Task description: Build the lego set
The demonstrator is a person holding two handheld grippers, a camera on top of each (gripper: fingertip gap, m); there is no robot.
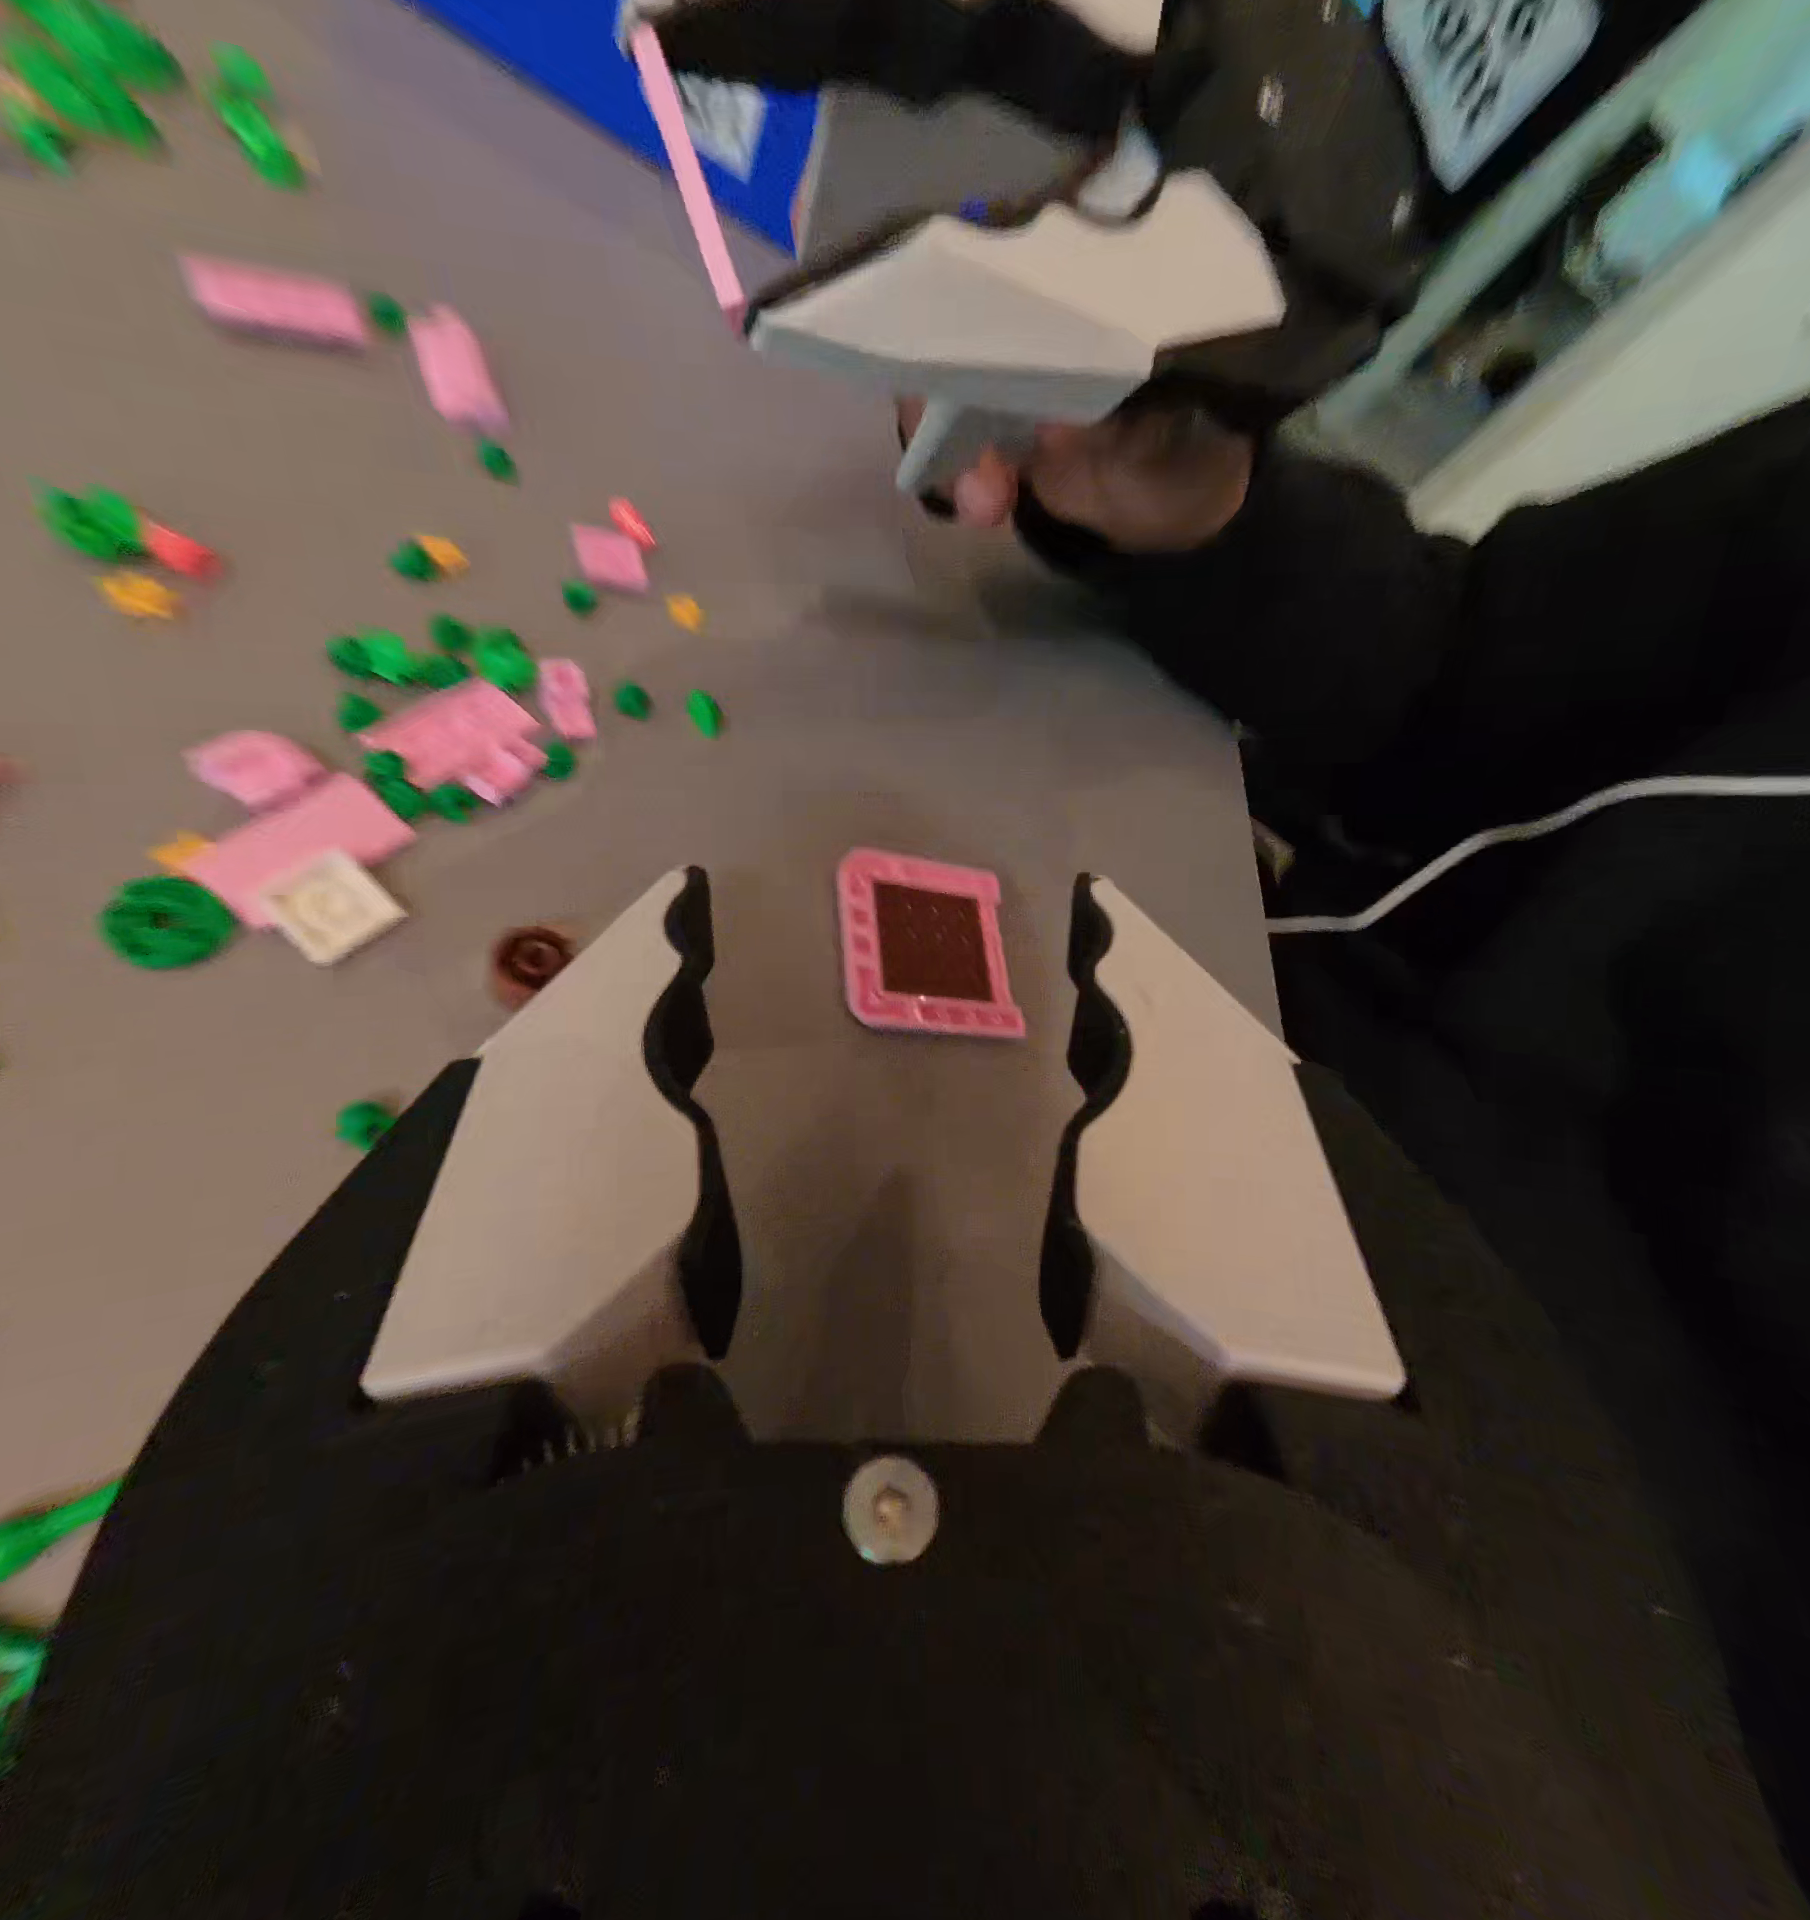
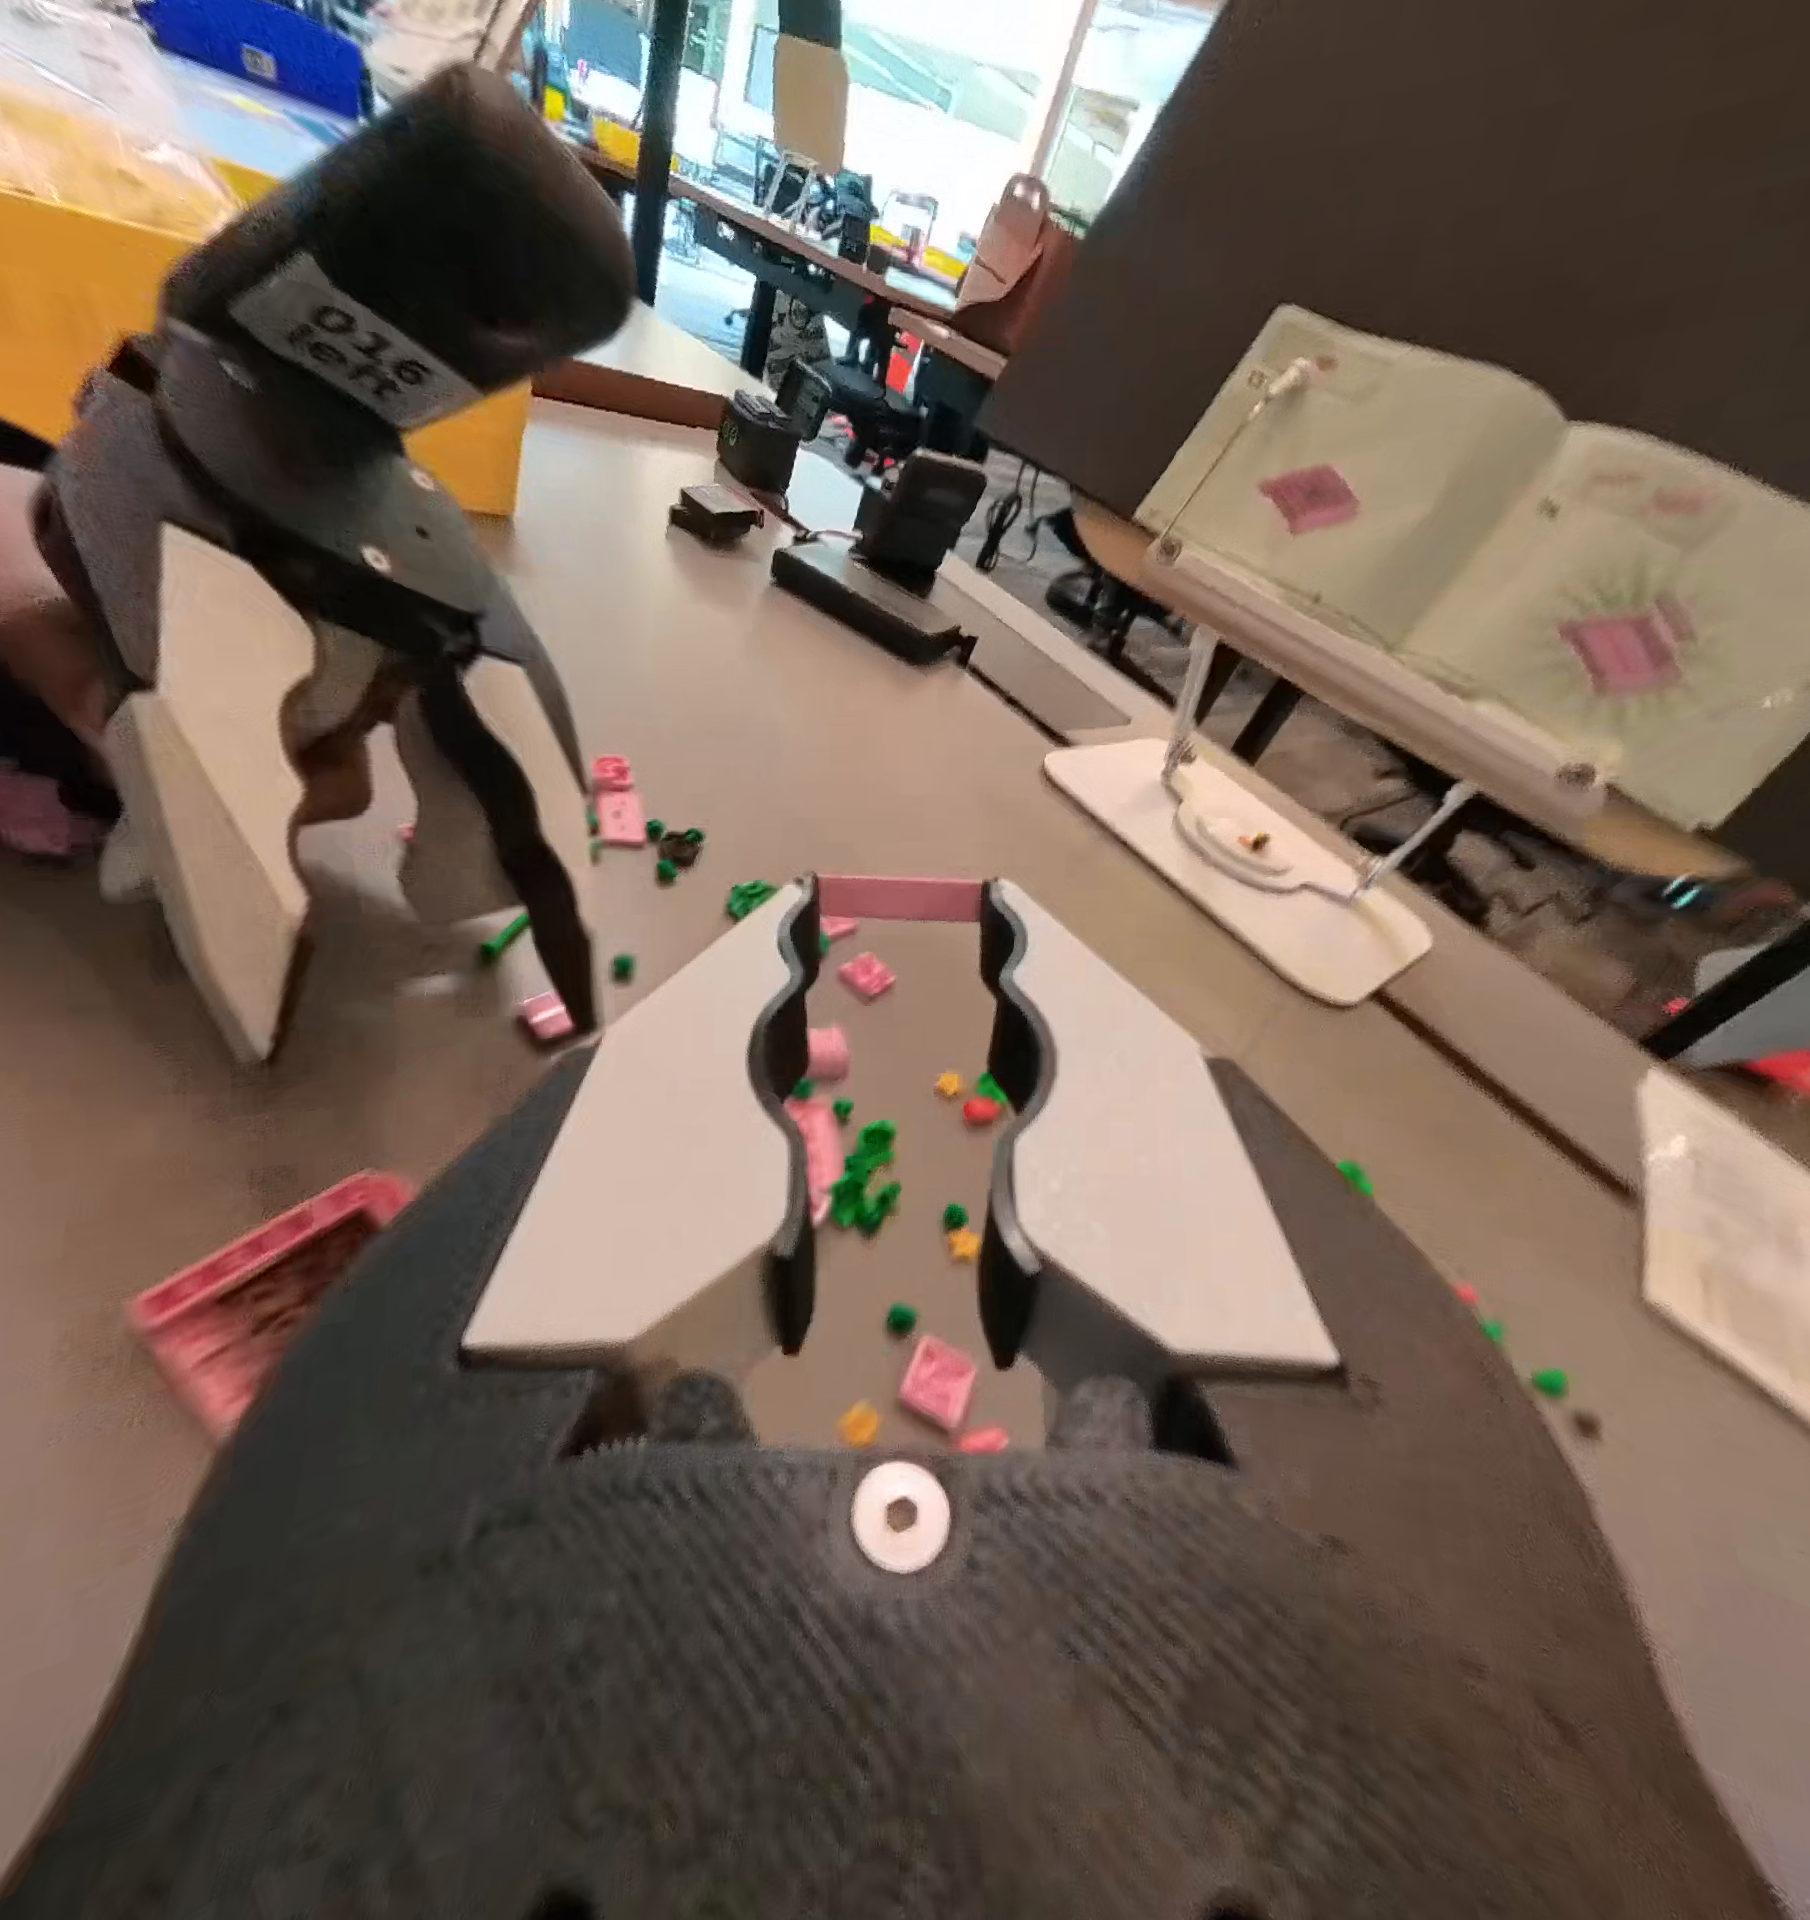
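The pink frame plate (image 1: 927,945) with its dark brown centre is lying flat on the worktop (image 1: 859,665), straight ahead of the left tongs (image 1: 890,894), which are standing wide open and empty. The right tongs (image 2: 899,900) are gripping a long pink plate (image 2: 899,900) crosswise at their tips (well apart from the frame). I judge the left tongs nearer.

Two grippers are showing: the left gripper (image 1: 890,914) and the right gripper (image 2: 899,902). One pink-framed brown square plate (image 1: 930,943) is lying near. One white square tile (image 1: 332,906) and one brown round stud (image 1: 533,958) are lying left. Green and pink pieces are too blurred for counting.
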